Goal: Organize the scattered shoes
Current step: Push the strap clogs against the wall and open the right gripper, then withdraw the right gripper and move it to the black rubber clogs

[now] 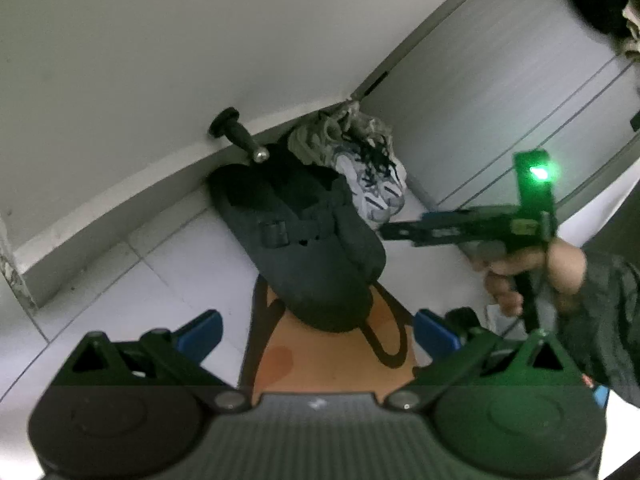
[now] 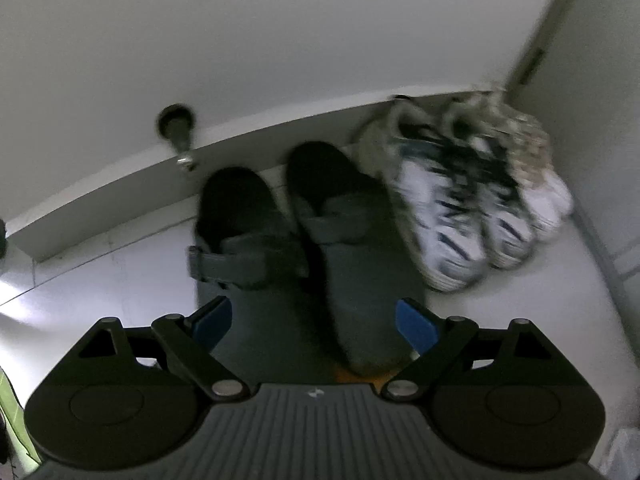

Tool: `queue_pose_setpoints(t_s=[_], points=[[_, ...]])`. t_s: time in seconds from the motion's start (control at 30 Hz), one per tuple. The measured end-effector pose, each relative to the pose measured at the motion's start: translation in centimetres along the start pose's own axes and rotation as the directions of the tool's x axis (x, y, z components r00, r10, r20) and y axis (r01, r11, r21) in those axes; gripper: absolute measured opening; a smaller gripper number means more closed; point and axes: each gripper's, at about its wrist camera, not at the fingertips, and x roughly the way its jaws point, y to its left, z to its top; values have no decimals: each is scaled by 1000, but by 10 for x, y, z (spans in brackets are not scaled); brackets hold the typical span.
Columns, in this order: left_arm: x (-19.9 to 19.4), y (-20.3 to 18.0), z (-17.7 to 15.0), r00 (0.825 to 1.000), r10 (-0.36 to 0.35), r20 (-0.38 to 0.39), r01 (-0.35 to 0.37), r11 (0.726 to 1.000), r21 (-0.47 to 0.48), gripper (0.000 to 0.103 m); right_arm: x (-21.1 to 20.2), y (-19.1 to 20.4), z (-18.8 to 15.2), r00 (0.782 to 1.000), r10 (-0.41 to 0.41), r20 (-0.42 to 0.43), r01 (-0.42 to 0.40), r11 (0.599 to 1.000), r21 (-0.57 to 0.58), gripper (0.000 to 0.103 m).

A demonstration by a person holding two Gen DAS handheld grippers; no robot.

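Two dark clogs (image 2: 308,248) were seen side by side on the floor (image 2: 100,292), just ahead of the right tongs (image 2: 316,322), which were spread wide and empty. Pale sneakers (image 2: 472,216) lay right of them. The left tongs (image 1: 316,330) were likewise parted, holding nothing.

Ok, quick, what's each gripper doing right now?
Left gripper: open, holding nothing.
Right gripper: open, holding nothing, above the clogs.
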Motion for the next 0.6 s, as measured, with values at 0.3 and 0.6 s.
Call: queue_pose_setpoints(t_s=[0.3, 0.6], points=[[-10, -3, 1, 996, 16, 85, -19, 999, 34, 103, -48, -44, -2, 994, -108, 2, 108, 993, 45, 92], [-15, -4, 5, 990, 51, 129, -57, 997, 48, 103, -66, -107, -35, 968, -216, -124, 239, 945, 224, 92]])
